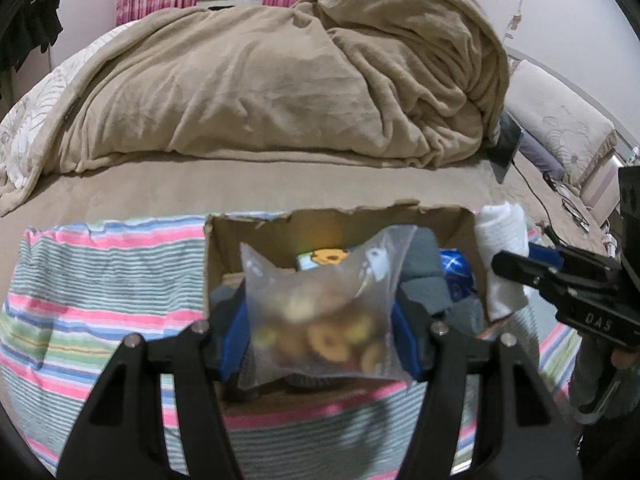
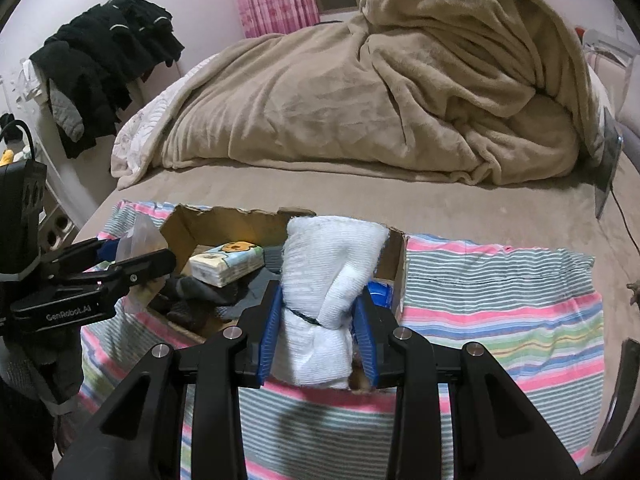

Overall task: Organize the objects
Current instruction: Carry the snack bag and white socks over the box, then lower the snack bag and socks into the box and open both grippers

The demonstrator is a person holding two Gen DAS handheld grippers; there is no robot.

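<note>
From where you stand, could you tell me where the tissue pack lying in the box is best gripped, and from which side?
Grip the tissue pack across its short width at the middle, coming from above. It lies flat on the dark clothes inside the cardboard box, whose walls block a side approach. Both grippers are full now, so one would need freeing first.

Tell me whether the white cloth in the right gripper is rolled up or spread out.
Rolled up. The white cloth is a tight bundle cinched by a dark band, pinched in the right gripper over the cardboard box.
</note>
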